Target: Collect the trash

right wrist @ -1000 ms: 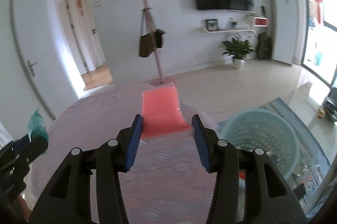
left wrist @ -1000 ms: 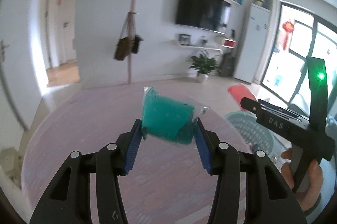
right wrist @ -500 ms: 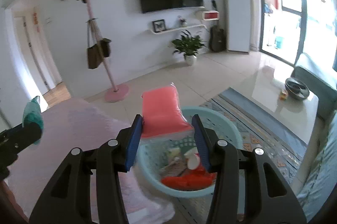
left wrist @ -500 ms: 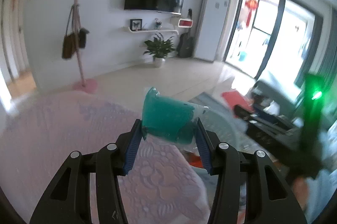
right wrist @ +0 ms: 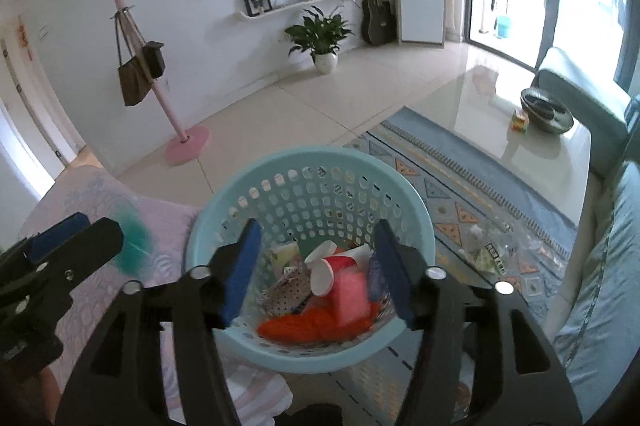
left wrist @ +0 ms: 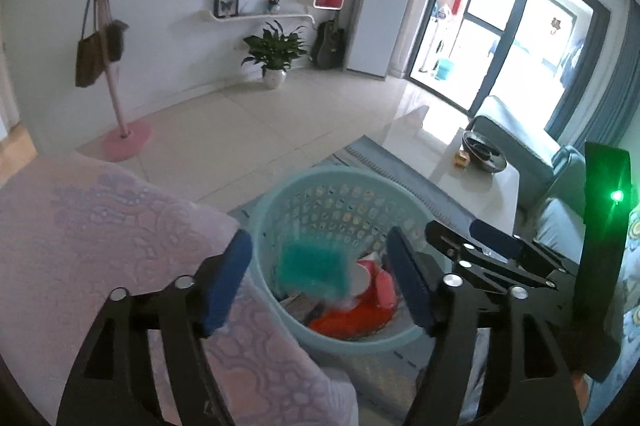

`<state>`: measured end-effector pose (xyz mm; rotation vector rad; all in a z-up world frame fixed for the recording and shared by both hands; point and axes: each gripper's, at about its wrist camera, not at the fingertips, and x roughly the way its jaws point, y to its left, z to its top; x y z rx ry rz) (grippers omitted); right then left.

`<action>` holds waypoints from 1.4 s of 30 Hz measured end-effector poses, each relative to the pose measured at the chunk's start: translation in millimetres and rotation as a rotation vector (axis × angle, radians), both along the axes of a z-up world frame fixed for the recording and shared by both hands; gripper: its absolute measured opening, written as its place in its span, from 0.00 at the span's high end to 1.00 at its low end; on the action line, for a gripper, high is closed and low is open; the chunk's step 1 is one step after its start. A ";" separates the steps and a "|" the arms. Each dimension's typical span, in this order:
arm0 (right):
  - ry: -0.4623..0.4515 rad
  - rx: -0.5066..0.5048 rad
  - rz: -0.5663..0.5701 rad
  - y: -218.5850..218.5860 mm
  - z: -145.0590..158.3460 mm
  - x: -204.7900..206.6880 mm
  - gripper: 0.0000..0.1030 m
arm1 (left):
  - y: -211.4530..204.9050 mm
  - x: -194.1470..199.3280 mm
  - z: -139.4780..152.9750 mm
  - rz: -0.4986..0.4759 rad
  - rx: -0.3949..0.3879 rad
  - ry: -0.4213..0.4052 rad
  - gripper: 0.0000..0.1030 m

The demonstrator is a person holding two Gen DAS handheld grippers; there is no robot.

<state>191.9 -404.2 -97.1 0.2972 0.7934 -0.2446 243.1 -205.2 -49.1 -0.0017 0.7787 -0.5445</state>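
Note:
A pale blue perforated basket (left wrist: 344,174) (right wrist: 312,154) stands on the floor beside the table, holding red cups and other trash. My left gripper (left wrist: 318,246) hangs over it with its jaws opening. A teal packet (left wrist: 312,270), blurred, drops loose between them, touching neither pad. My right gripper (right wrist: 318,232) is also above the basket, jaws opening, and a pink packet (right wrist: 350,292) lies free among the trash below. The right wrist view shows the left gripper (right wrist: 92,230) at the left with the teal packet (right wrist: 134,242) just off its tips. The right gripper (left wrist: 460,238) shows at the right of the left wrist view.
A table with a pink lace cloth (left wrist: 120,246) (right wrist: 100,193) borders the basket on the left. A patterned rug (right wrist: 460,185), a glass coffee table (right wrist: 540,153) and a grey-blue sofa (right wrist: 600,266) lie to the right. A pink coat stand (right wrist: 186,141) stands further back.
Both grippers swung right from over the table and sank over the basket. Their jaws widened, letting go of the teal packet and the pink packet.

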 end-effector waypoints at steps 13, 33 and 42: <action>-0.047 -0.038 0.020 10.7 20.3 -13.4 0.41 | 44.9 -18.9 8.9 0.079 -0.097 -0.020 0.17; -0.393 -0.214 0.132 106.2 83.9 -79.7 0.22 | 129.7 -130.0 26.2 0.458 -0.001 -0.400 0.14; -0.398 -0.214 0.118 117.3 73.0 -91.9 0.22 | 139.4 -130.4 26.6 0.466 0.016 -0.392 0.09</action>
